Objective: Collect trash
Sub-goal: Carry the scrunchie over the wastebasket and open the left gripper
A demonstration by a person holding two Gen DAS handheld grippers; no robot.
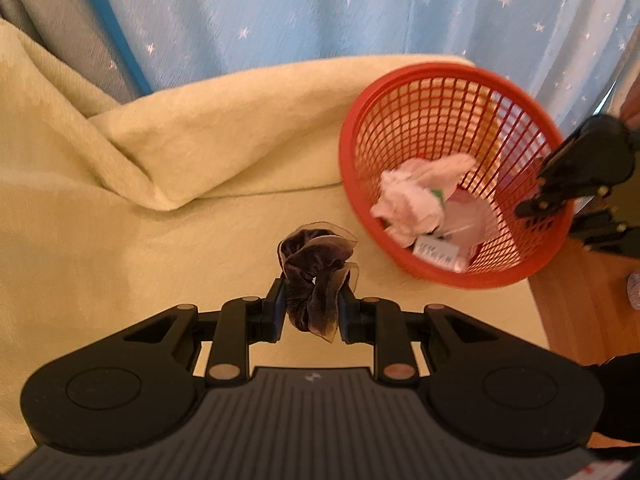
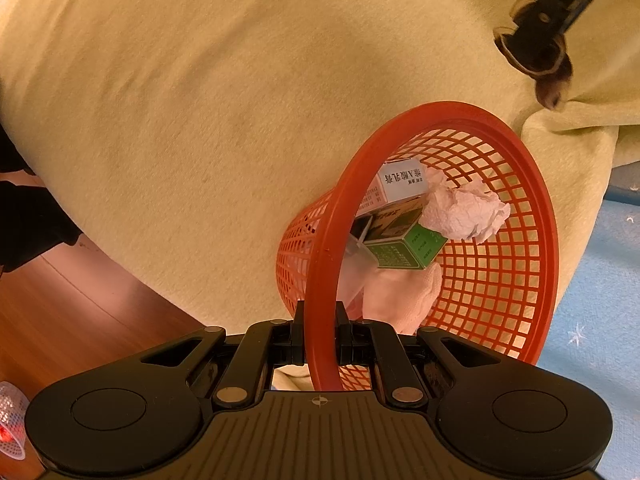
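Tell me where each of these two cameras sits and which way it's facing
Left wrist: on the left gripper, looking down its fingers at the dark scrunchie they pinch above the yellow blanket; the right gripper shows at the basket.
Right wrist: on the right gripper, clamped on the red basket rim, looking into it; a dark sleeve shows.
Shared: basket, crumpled tissue, blanket, scrunchie.

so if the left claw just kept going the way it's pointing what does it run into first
Most likely the yellow blanket. The left claw, shut on the dark scrunchie, points steeply down at bare blanket; the red basket sits off to the right of that line, though depth is hard to judge.
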